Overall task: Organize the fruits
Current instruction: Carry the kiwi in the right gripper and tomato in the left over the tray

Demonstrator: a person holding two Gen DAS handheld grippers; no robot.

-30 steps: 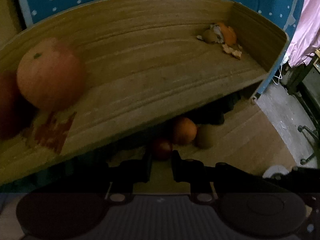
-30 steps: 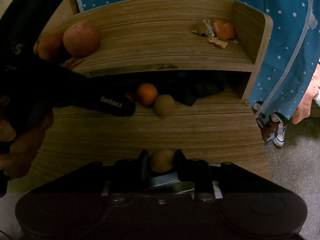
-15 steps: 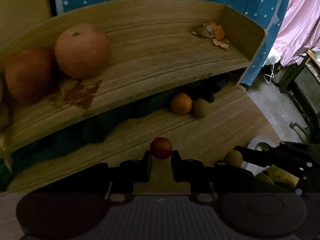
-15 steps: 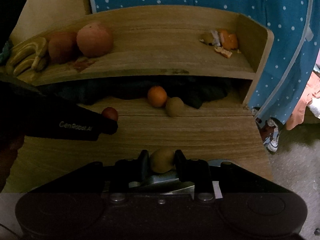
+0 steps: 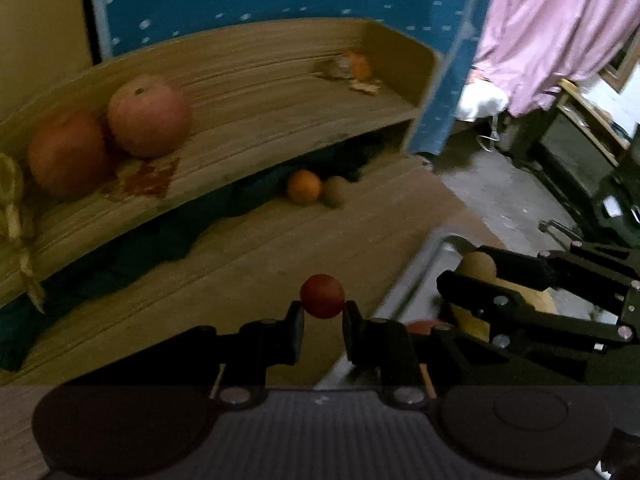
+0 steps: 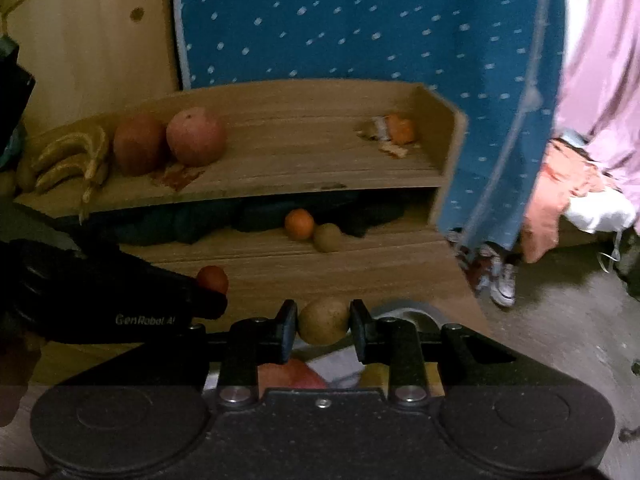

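Your left tongs (image 5: pixel 322 314) are closed on a small red fruit (image 5: pixel 322 295), pinched between the two fingertips and held clear above the lower shelf board (image 5: pixel 208 280). Your right tongs (image 6: pixel 323 322) are clamped on a brown kiwi (image 6: pixel 323 320), gripped at its sides. In the left wrist view the right tongs come in from 3 o'clock, the kiwi at their tip, above a grey tray (image 5: pixel 416 276) whose rim curves at 4 o'clock; a yellowish fruit and something red lie under them, too dim to name. In the right wrist view the left tongs enter from 9 o'clock with the red fruit at their tip, just beside your kiwi.

Farther out, at 12 o'clock on the lower board, a small orange (image 6: pixel 299 223) sits touching a second kiwi (image 6: pixel 327 237), with dark cloth (image 6: pixel 192 224) behind them under the upper shelf (image 6: pixel 300 160). On that upper shelf, toward 10 o'clock, two large round reddish fruits (image 6: pixel 195 136) sit side by side, bananas (image 6: pixel 72 158) to their left. At 1 o'clock on the same shelf lies orange peel (image 6: pixel 394 132). A blue dotted curtain (image 6: pixel 360 20) hangs behind.
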